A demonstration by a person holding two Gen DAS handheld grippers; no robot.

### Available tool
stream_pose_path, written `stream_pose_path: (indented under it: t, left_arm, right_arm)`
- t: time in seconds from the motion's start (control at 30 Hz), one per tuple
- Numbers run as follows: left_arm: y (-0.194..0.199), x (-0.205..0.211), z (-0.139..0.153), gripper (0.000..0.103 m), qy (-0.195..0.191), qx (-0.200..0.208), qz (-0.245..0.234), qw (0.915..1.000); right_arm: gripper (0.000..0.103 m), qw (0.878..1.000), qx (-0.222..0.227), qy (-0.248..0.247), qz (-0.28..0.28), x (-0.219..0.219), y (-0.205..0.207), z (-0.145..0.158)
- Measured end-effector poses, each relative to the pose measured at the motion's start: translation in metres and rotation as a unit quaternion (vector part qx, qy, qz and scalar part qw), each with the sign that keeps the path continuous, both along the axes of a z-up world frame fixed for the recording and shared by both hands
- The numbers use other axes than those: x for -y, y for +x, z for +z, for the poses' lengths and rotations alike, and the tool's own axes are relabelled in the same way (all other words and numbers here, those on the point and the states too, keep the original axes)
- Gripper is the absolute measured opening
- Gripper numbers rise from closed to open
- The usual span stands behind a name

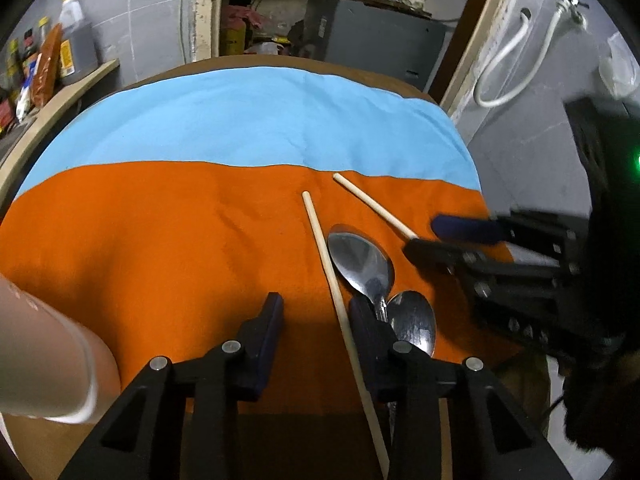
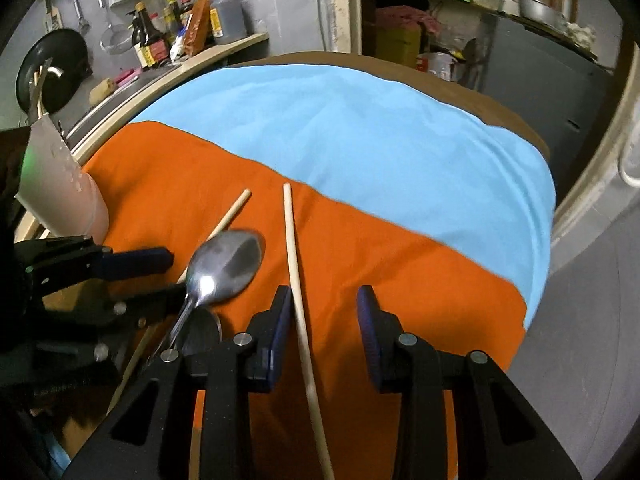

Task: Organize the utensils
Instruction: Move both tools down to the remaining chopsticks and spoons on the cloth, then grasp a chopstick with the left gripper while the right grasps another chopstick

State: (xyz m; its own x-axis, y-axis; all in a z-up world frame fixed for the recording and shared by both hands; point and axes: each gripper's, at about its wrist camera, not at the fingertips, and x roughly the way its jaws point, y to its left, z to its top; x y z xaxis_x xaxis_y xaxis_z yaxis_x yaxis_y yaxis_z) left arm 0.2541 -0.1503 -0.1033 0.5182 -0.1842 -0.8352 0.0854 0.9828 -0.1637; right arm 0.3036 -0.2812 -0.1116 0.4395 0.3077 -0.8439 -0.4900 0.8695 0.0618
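We've got both grippers, left [image 1: 314, 320] and right [image 2: 324, 316], unclenched, each straddling one pale wooden chopstick [image 1: 340, 304] beside two steel spoons [image 1: 362, 262], presumably to pair them.

Far half of worktop [image 1: 248, 120], blue cloth, bare: free passage. Orange cloth left of left gripper [image 1: 316, 312] bare up to pale cup [image 1: 48, 356] at near-left edge. Centre-right crowded: two chopsticks [image 1: 328, 264], two spoons [image 1: 362, 260], right gripper [image 1: 432, 236] close alongside. Counter with bottles [image 2: 188, 28] borders left side.
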Motion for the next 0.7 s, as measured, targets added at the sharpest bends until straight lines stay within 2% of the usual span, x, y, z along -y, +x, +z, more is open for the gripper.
stream_pose_path:
  t: [0.23,0.27,0.3,0.33,0.37,0.4,0.43,0.6,0.7]
  left_arm:
    - [0.006,0.008,0.002,0.031,0.028,-0.019,-0.02,0.9992]
    - [0.007,0.009,0.002,0.03,0.028,-0.022,-0.021,0.9992]
    - [0.007,0.01,0.003,0.023,0.026,-0.024,-0.023,0.9991]
    - [0.007,0.011,0.003,0.017,0.019,-0.028,-0.028,0.999]
    - [0.007,0.012,0.004,0.015,0.014,-0.032,-0.029,0.999]
    - [0.009,0.014,0.004,0.009,0.01,-0.035,-0.033,0.9988]
    - [0.009,0.015,0.004,0.009,0.002,-0.042,-0.035,0.9985]
    - [0.008,0.005,0.004,0.004,-0.039,-0.057,-0.015,0.9975]
    - [-0.008,-0.005,0.013,0.004,-0.084,-0.018,-0.001,0.9963]
  right_arm:
    - [0.03,1.0,-0.015,-0.025,0.007,-0.022,0.02,0.003]
    - [0.03,1.0,-0.017,-0.025,0.005,-0.023,0.021,0.004]
    - [0.03,1.0,-0.019,-0.025,0.003,-0.024,0.022,0.004]
    - [0.03,0.999,-0.02,-0.025,0.001,-0.025,0.023,0.004]
    - [0.024,0.999,-0.021,-0.025,0.0,-0.024,0.024,0.003]
    - [0.013,0.999,-0.023,-0.024,0.001,-0.024,0.024,0.004]
    - [0.007,0.999,-0.026,-0.02,-0.001,-0.024,0.024,0.004]
    - [0.004,0.999,-0.038,0.003,-0.012,-0.015,0.022,0.004]
    - [0.004,0.998,-0.025,0.056,-0.034,-0.001,0.012,0.014]
